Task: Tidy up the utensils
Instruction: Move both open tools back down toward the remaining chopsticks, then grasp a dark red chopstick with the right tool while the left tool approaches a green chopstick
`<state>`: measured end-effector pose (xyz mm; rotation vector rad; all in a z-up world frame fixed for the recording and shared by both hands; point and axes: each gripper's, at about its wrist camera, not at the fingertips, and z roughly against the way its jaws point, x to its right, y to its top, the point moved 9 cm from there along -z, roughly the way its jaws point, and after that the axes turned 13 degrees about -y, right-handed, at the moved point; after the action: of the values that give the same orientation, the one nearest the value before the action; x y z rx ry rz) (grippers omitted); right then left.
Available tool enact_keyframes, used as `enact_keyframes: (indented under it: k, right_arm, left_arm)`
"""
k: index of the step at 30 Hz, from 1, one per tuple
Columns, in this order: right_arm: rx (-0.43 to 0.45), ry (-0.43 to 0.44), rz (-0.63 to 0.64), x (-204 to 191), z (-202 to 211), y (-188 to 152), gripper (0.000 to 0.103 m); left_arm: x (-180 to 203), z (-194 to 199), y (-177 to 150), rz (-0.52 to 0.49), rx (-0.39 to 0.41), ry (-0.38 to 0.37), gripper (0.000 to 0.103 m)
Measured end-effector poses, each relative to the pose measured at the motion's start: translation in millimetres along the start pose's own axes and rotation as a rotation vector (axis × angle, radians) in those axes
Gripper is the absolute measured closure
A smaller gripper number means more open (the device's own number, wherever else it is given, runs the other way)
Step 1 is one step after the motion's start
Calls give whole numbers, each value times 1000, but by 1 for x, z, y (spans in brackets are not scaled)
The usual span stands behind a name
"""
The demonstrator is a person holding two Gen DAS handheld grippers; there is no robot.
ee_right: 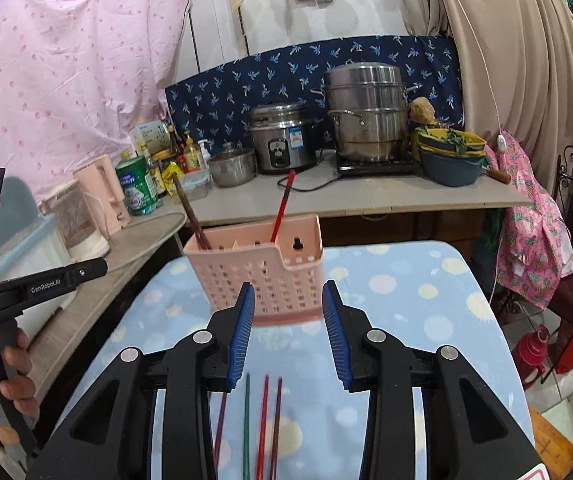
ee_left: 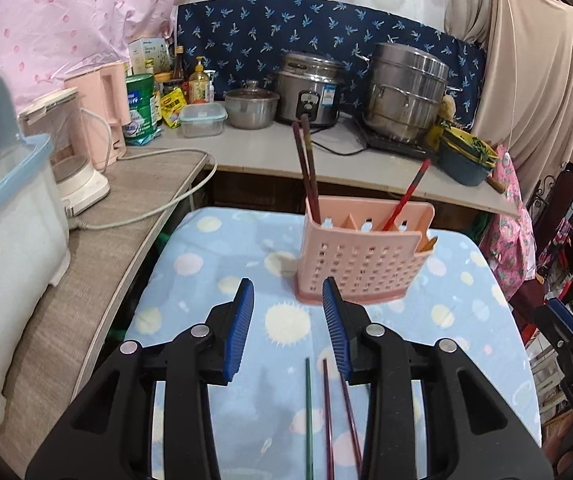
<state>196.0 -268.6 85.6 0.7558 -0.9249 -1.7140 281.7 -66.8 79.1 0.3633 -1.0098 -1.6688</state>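
Chopsticks [ee_right: 262, 424] lie loose on the dotted blue cloth [ee_left: 466, 280] beneath both my grippers, pointing toward the pink holder [ee_left: 360, 256]. Left gripper [ee_left: 288, 328] and right gripper [ee_right: 288, 332] hover with jaws partly apart, empty. Two dark chopsticks [ee_left: 306, 168] and one red chopstick [ee_left: 406, 196] stand in the holder's separate compartments.

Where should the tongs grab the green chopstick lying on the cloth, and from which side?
Best near the end of the green chopstick closest to the pink holder, coming from above. It lies flat on the cloth, running toward the holder, with other chopsticks close beside it, so the right tongs, empty now, would probably straddle it across its thin width, one pad on each side.
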Motion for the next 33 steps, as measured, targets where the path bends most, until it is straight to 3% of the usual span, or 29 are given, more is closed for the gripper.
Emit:
enact_keyframes:
  k: [20,33]
  right_arm:
    - [-192,-57,17,12,17,-145,68]
    - [-307,-44,52,1,16,-211,68]
  left_arm:
    - [-17,0,-145,58,-192,-8,69]
    - [-9,-6,-198,27,-284,-8,69]
